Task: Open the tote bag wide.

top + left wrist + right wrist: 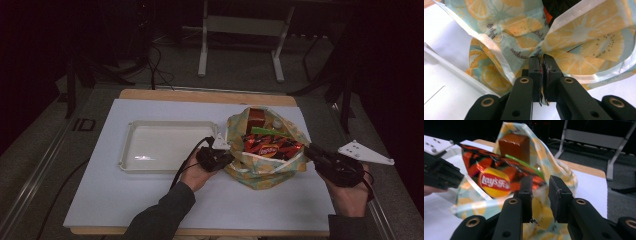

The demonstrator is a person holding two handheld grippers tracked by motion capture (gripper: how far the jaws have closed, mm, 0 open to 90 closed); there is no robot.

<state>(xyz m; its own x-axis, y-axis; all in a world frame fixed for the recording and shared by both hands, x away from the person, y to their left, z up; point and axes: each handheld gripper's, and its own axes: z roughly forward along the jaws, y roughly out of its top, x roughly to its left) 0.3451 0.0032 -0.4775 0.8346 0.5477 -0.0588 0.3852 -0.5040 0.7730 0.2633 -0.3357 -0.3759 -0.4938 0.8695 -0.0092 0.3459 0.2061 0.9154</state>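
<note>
The left gripper point(223, 151) pinches the bag's point(260, 170) left rim; the right gripper point(309, 150), jaws apart, sits at its right rim, chips point(272, 146) inside.

The bag point(265, 150) lies on the table point(150, 200), just to the right of the tray point(170, 145) and almost touching its right rim. Inside the bag, the chip packet point(272, 145) lies toward the near side, with the box point(256, 119) standing behind it at the bag's far end. The left gripper point(226, 151) meets the bag's left edge, between bag and tray, and the right gripper point(306, 148) sits at the bag's right edge.
</note>
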